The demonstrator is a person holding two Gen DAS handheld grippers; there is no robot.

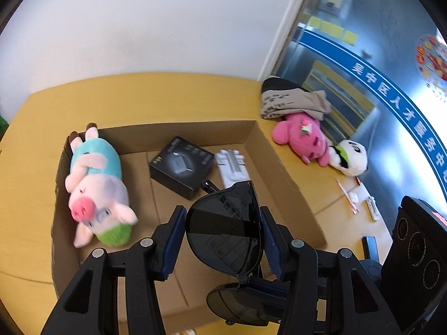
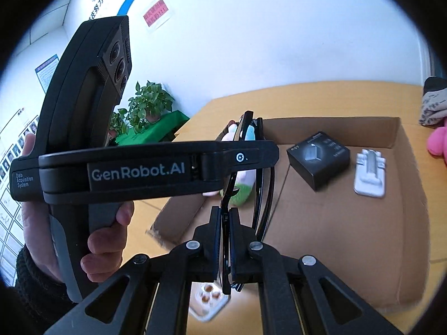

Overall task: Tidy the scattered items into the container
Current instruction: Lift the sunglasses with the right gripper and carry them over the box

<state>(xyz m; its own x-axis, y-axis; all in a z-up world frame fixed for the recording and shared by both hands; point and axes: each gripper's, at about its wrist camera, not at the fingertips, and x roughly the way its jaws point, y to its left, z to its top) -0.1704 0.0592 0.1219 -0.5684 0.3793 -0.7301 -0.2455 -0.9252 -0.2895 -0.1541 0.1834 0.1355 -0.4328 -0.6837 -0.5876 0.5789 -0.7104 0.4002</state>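
Note:
Black sunglasses point(image 1: 226, 229) hang above the open cardboard box point(image 1: 282, 164). My left gripper point(image 1: 223, 240) has one lens between its blue pads, which stand a little apart from the frame. My right gripper point(image 2: 225, 223) is shut on the sunglasses point(image 2: 245, 173), edge-on in its view. The left gripper body point(image 2: 156, 167) crosses the right wrist view. The box point(image 2: 402, 195) holds a pig plush point(image 1: 97, 184), a black carton point(image 1: 180, 166) and a white packet point(image 1: 232, 166). A pink plush point(image 1: 301, 136), a panda plush point(image 1: 349, 157) and folded cloth point(image 1: 290, 100) lie outside on the table.
The yellow table point(image 1: 167, 97) meets a white wall behind. Pens and small items point(image 1: 360, 201) lie at the table's right. A white pill-like pack point(image 2: 208, 301) lies near the box's front. Potted plants point(image 2: 148, 106) stand off the table's left.

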